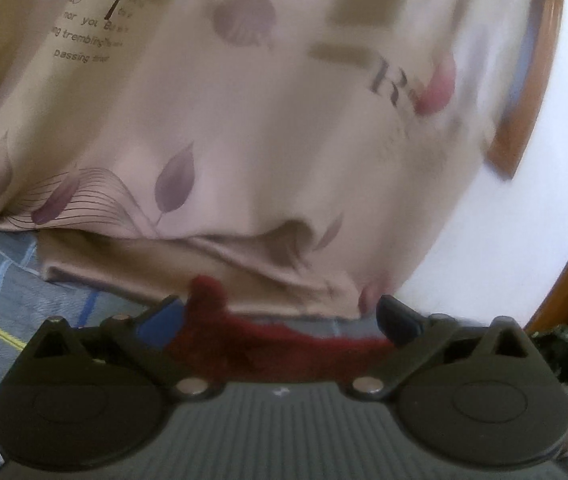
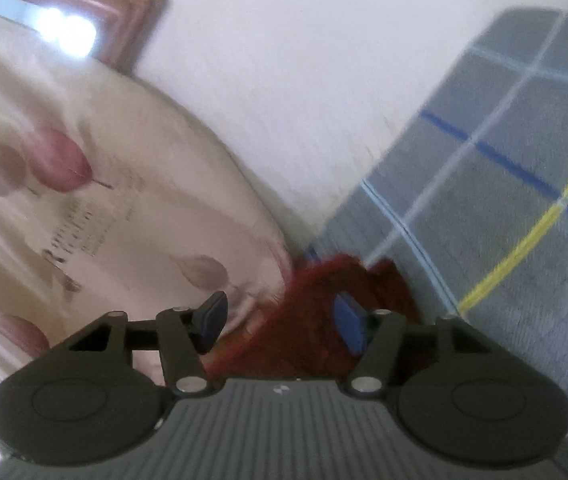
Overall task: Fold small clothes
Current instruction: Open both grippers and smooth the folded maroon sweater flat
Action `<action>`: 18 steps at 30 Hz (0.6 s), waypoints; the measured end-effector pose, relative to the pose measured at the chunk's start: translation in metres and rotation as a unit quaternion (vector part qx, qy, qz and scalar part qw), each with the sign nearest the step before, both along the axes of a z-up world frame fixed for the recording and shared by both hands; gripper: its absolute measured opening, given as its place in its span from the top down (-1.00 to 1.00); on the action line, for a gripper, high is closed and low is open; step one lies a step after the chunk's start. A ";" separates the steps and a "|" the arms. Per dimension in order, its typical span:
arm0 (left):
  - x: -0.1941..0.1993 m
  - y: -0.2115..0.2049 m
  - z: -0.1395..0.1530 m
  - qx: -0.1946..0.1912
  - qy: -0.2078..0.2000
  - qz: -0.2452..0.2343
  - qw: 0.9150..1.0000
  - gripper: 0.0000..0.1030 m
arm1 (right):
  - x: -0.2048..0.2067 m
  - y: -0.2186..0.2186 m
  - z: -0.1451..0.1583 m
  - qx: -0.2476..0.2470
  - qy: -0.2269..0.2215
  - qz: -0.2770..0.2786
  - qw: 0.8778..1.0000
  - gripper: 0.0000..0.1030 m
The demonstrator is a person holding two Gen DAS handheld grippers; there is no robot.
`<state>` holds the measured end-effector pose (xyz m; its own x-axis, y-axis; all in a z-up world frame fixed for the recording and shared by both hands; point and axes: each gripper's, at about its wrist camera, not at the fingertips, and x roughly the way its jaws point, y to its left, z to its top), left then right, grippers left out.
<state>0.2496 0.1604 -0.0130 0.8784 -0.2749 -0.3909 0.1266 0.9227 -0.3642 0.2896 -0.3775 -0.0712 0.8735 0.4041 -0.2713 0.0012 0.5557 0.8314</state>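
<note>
Both grippers parted over a dark red knitted garment (image 1: 267,340)
Left gripper (image 1: 279,320) spread wide, right gripper (image 2: 279,320) half-spread; neither pinches the cloth lying between.

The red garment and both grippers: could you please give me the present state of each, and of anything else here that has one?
red garment: crumpled on the grey checked blanket, lying between both sets of jaws, not pinched.
left gripper: jaws wide apart, open.
right gripper: jaws partly apart, open around the garment.
leaf-print cloth: draped and creased behind the garment, its lower edge bunched.
</note>
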 end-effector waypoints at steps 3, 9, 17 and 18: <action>-0.005 -0.002 -0.005 0.017 0.012 -0.007 1.000 -1.00 | -0.009 -0.007 0.009 -0.032 -0.012 -0.001 0.999 -0.19; -0.009 -0.021 -0.024 0.055 0.021 -0.054 0.997 -1.00 | -0.004 0.025 0.026 -0.173 -0.025 0.078 0.982 0.06; 0.006 -0.038 -0.036 0.109 0.017 -0.082 0.990 -1.00 | 0.035 0.073 0.030 -0.251 -0.013 0.124 0.960 0.12; 0.011 -0.034 -0.040 0.109 0.024 -0.075 0.991 -1.00 | 0.042 0.073 0.027 -0.252 -0.002 0.122 0.960 0.12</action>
